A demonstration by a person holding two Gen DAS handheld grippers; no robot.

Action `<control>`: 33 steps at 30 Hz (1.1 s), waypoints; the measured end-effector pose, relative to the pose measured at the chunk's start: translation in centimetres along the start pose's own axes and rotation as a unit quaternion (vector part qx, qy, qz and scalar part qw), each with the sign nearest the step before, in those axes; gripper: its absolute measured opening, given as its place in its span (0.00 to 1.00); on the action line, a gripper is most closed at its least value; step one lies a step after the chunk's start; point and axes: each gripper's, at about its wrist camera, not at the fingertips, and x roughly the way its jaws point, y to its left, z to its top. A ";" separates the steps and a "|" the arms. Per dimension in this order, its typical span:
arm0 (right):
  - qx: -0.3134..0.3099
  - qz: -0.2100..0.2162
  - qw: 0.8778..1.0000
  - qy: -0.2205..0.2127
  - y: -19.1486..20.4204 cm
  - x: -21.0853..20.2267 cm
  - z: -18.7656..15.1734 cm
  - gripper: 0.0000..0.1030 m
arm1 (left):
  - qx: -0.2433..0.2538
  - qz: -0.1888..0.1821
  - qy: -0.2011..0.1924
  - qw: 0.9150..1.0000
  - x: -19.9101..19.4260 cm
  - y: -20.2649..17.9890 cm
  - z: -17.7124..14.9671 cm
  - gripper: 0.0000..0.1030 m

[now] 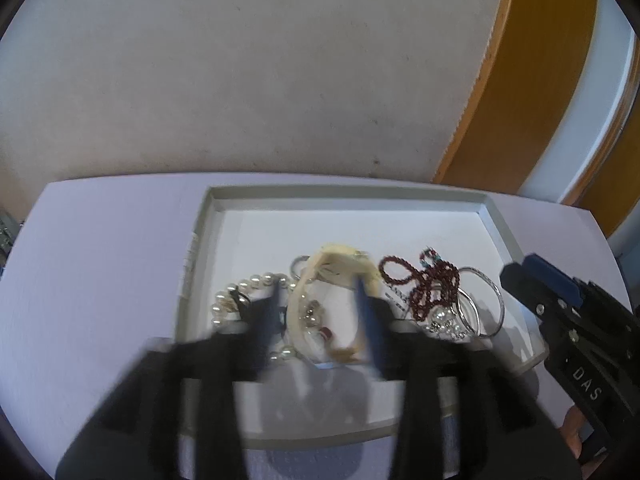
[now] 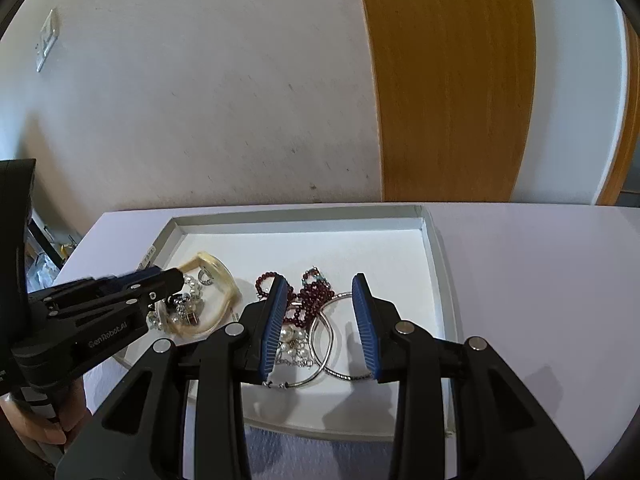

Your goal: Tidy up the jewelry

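A shallow white tray point(image 1: 216, 216) point(image 2: 434, 248) on a white table holds a heap of jewelry. A cream bangle point(image 1: 340, 264) point(image 2: 224, 276) lies over a pearl strand point(image 1: 256, 282) and small charms. A dark red bead necklace point(image 1: 430, 284) point(image 2: 316, 294) lies beside silver bangles point(image 1: 486, 300) point(image 2: 324, 340). My left gripper point(image 1: 318, 292) point(image 2: 176, 280) is open, blurred, with its fingers down on either side of the cream bangle's rim. My right gripper point(image 2: 320, 320) point(image 1: 532, 276) is open above the silver bangles and red beads.
The white table point(image 1: 100, 260) point(image 2: 540, 280) stands against a scuffed white wall point(image 2: 220, 100). An orange wooden door panel point(image 2: 452, 80) is behind to the right. The table's left edge drops off to clutter point(image 2: 44, 264).
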 end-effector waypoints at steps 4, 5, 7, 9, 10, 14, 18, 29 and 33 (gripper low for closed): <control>0.001 -0.002 1.000 -0.002 0.1 -1.0 -0.4 0.50 | 0.000 0.003 -0.014 1.000 -1.7 0.5 -0.3 0.72; 0.002 -0.002 1.000 -0.002 0.1 -1.3 -0.5 0.57 | -0.002 0.004 -0.017 1.000 -2.3 0.8 -0.6 0.76; -0.001 0.001 1.000 -0.001 0.3 -2.0 -0.9 0.67 | -0.006 -0.001 -0.022 1.000 -3.5 1.4 -1.2 0.87; -0.005 0.002 1.000 0.003 0.7 -2.6 -1.3 0.75 | -0.012 -0.005 -0.022 1.000 -4.8 2.2 -2.0 0.94; -0.007 0.002 1.000 0.005 0.8 -2.8 -1.4 0.82 | -0.016 -0.008 -0.020 1.000 -5.2 2.5 -2.4 0.94; -0.009 0.005 1.000 0.016 1.7 -3.7 -2.1 0.93 | -0.024 -0.017 -0.011 1.000 -6.7 3.5 -4.0 0.97; -0.001 0.003 1.000 0.029 1.9 -4.4 -2.9 0.98 | -0.012 -0.010 -0.007 1.000 -7.2 3.6 -5.8 0.97; 0.020 0.038 0.998 0.054 0.9 -3.9 -5.8 0.99 | 0.002 -0.056 0.002 0.998 -5.9 3.7 -7.5 0.97; 0.014 0.045 0.997 0.055 1.2 -3.7 -6.0 0.99 | -0.014 -0.082 0.002 0.997 -5.8 4.4 -7.5 0.97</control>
